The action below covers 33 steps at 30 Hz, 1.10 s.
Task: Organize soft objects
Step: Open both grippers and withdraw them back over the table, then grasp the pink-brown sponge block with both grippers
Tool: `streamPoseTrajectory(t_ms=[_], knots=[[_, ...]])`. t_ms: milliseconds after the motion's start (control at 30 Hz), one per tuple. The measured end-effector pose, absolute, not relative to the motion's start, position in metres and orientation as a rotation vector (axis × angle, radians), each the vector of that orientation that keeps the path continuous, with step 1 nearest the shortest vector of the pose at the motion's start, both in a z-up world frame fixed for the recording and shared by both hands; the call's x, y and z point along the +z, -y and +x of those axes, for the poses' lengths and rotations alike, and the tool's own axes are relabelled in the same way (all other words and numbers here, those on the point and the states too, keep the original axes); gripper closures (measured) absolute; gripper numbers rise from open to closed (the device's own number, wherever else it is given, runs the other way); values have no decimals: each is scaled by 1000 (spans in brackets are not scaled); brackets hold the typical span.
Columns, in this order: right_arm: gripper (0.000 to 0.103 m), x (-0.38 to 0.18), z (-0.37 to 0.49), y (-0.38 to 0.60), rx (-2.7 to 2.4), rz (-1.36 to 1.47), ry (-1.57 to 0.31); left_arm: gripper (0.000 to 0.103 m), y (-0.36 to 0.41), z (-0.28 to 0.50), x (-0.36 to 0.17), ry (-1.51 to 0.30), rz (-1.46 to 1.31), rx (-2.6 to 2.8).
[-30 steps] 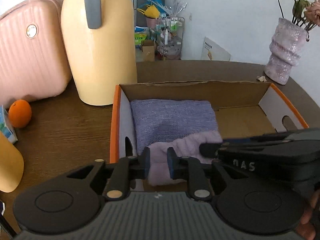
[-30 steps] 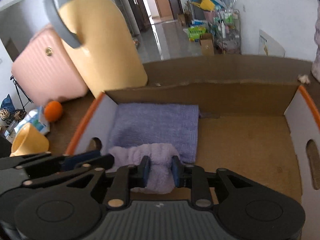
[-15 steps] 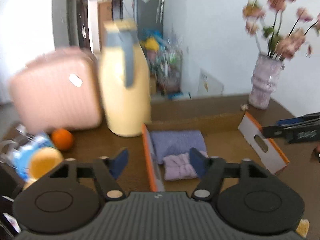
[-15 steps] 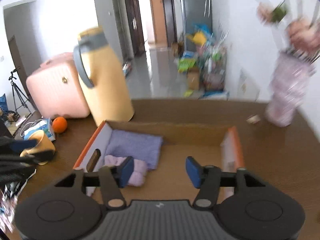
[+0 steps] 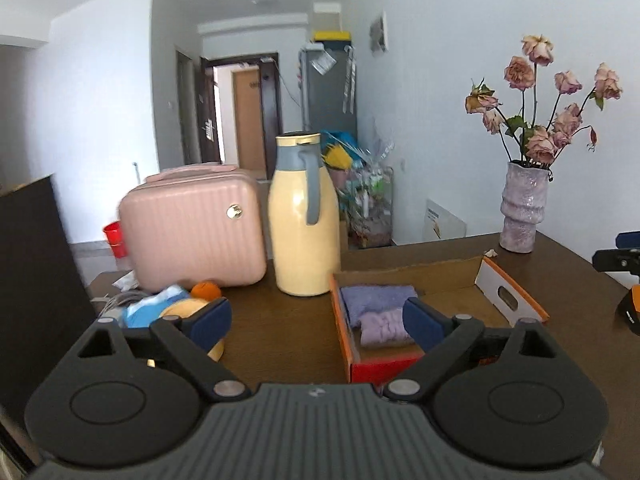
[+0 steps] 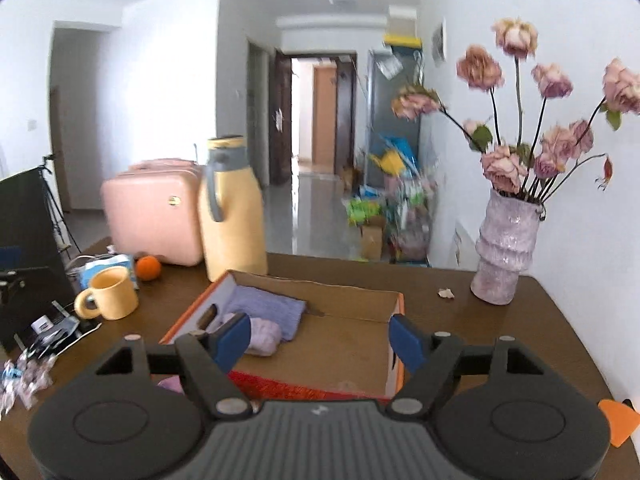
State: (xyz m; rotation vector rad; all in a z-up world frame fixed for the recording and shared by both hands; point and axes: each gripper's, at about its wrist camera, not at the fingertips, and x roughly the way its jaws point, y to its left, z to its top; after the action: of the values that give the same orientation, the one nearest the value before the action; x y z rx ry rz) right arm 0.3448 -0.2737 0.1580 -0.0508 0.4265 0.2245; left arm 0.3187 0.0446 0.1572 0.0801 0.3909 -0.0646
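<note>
Nearest the left wrist camera, the left gripper [image 5: 316,320] stands spread wide, its jaws having just been opening, with nothing between its 2 blue pads. Just beyond its right finger sits an orange-edged cardboard box [image 5: 508,284] on a dark wooden table [image 5: 276,320]. Inside the box, at the end nearest that gripper's middle, a pale pink rolled cloth [image 5: 382,330] lies against a folded lavender towel [image 5: 376,298], the towel farther in; the rest of the box floor is bare cardboard. Beyond the left finger are a yellow mug [image 5: 188,312], a blue packet [image 5: 148,310] and an orange [image 5: 206,290]. Farther off stand a cream-yellow thermos jug [image 5: 302,240] and a pink suitcase [image 5: 192,232], side by side.

The right gripper [image 6: 320,340] is likewise spread, its jaws having just been opening, and it pinches nothing. Seen from it, the pink cloth [image 6: 262,334] sits just beyond its left pad, with the lavender towel [image 6: 268,308] behind it in the box's [image 6: 394,336] left end. Far to the right of both grippers, a mauve vase [image 6: 506,252] holding dried roses [image 6: 516,120] stands near the white wall, well apart from the box.
</note>
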Motion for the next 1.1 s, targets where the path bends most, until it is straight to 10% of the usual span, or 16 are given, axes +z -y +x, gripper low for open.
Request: streamPoseTrajectory(t_ms=[433,1100], knots=[[27,25,142,262,302,-94,-296,2,-38,121,36,-297,-10,-11],[53,-11,191,238,378,60,-476,11,-10,173,-7,-513,-119,-116]])
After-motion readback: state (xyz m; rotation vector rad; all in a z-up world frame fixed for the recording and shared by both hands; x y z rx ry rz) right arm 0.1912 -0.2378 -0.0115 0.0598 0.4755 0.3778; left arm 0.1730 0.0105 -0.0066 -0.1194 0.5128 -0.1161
